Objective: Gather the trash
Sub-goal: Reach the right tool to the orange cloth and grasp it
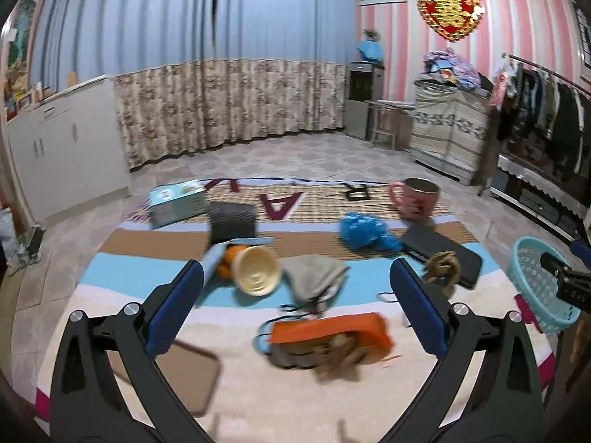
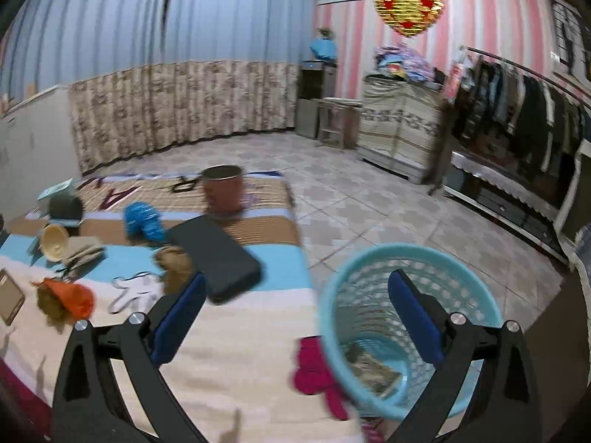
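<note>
Both the left claw (image 1: 295,288) and the right claw (image 2: 297,295) gape wide and empty over the striped mat (image 1: 240,387), where one orange wrapper (image 1: 332,328) lies crumpled, while one round turquoise lattice basket (image 2: 332,295) at the mat's edge holds one flat scrap (image 2: 373,367).

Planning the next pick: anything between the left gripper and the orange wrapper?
Nothing visible. The left gripper is open and empty, and the orange wrapper lies just past its fingers on the striped cloth, with bare cloth in between.
</note>
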Demonstrator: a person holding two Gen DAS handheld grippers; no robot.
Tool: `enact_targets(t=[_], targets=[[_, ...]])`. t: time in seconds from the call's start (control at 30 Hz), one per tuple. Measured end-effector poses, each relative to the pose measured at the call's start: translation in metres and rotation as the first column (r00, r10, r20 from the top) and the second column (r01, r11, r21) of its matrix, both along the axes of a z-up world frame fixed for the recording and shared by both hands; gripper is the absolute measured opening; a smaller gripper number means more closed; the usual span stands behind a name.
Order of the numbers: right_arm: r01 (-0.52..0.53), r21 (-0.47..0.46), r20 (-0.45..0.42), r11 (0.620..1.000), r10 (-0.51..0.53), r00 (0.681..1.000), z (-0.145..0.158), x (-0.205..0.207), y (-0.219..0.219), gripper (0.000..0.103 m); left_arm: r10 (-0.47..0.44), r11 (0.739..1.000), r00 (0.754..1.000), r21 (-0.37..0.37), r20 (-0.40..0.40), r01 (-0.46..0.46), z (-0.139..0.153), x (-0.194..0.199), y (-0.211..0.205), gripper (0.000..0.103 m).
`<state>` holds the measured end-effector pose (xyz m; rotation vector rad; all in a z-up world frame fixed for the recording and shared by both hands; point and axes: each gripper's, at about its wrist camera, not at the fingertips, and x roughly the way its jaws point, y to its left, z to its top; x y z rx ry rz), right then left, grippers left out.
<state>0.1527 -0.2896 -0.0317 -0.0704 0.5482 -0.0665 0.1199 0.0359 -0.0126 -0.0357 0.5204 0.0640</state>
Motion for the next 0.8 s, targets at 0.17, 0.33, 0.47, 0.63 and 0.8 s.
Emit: enact_targets(t=[0.17,0.33,0.47,0.63,0.8], targets=[[-0.072,0.007,-0.031,0.997,0.072,0.997,-0.008,0.001,0.041,0.096,0.050,0.999,0.998,-0.012,-0.025,-0.050,-0.012,-0.007,0.038,0.097],[-0.150,-0.005,-0.055,0.989,0.150,0.987,-0.015,-0.003,0.082,0.096,0.079,0.997,0.996,-0.005,-0.046,-0.079,-0.025,-0.010,0.063,0.097],[-0.213,-0.036,-0.086,0.976,0.209,0.974,-0.023,-0.004,0.108,0.096,0.098,0.995,0.993,-0.026,-0.061,-0.100,-0.035,-0.013,0.078,0.097],[-0.276,-0.043,-0.137,0.960,0.268,0.954,-0.038,-0.001,0.130,0.096,0.101,0.994,0.991,-0.028,-0.084,-0.104,-0.047,-0.014,0.083,0.097],[-0.329,-0.034,-0.193,0.944,0.316,0.929,-0.052,0.007,0.149,0.096,0.097,0.995,0.991,-0.021,-0.096,-0.099,-0.056,-0.017,0.083,0.097]])
